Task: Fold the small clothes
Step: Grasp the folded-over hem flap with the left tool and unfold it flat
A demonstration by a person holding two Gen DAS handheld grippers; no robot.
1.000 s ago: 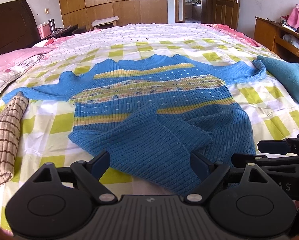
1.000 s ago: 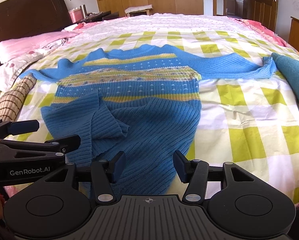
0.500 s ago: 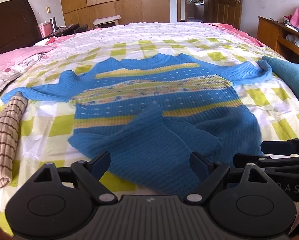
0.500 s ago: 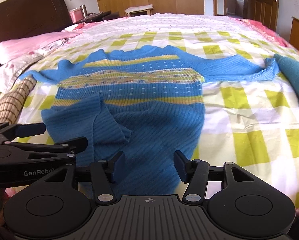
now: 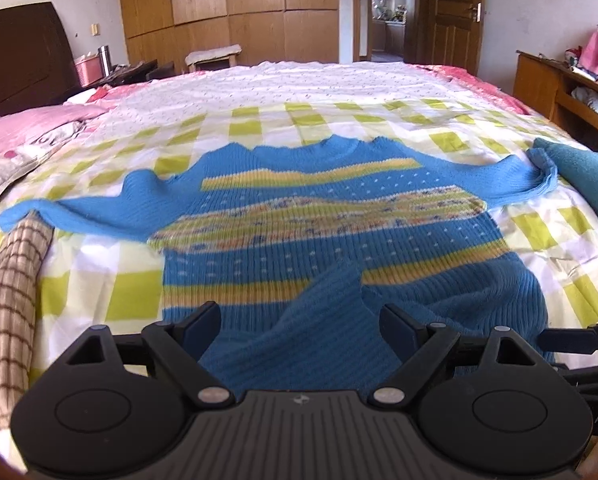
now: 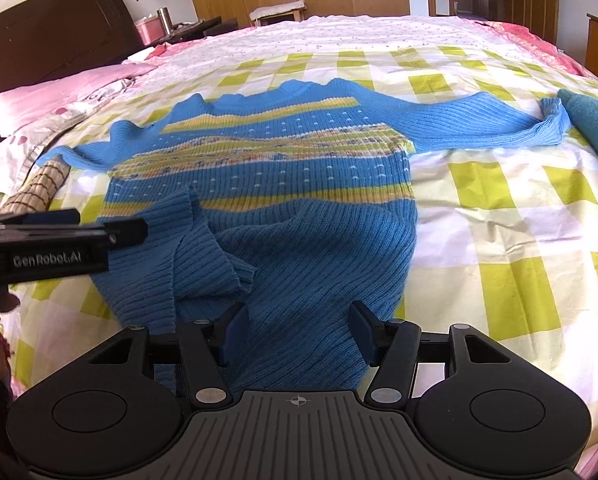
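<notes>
A blue knitted sweater [image 5: 319, 216] with yellow patterned bands lies spread on the bed, sleeves stretched left and right; it also shows in the right wrist view [image 6: 283, 168]. Its hem is bunched and folded up near me [image 6: 219, 256]. My left gripper [image 5: 301, 326] is open, its jaws either side of the folded hem, holding nothing. My right gripper [image 6: 295, 330] is open over the sweater's lower edge, holding nothing. The left gripper shows from the side in the right wrist view [image 6: 63, 236].
The bed has a yellow and white checked sheet [image 5: 131, 292]. A brown checked cloth [image 5: 7, 288] lies at the left. A teal folded cloth [image 5: 587, 176] lies by the right sleeve. Pink bedding [image 5: 23, 128] and a dark headboard are far left, a wooden shelf unit [image 5: 559, 88] right.
Both grippers have moved forward over the sweater's lower edge, so the hem sits closer between the jaws. Both stay open. The sweater has not visibly moved.
</notes>
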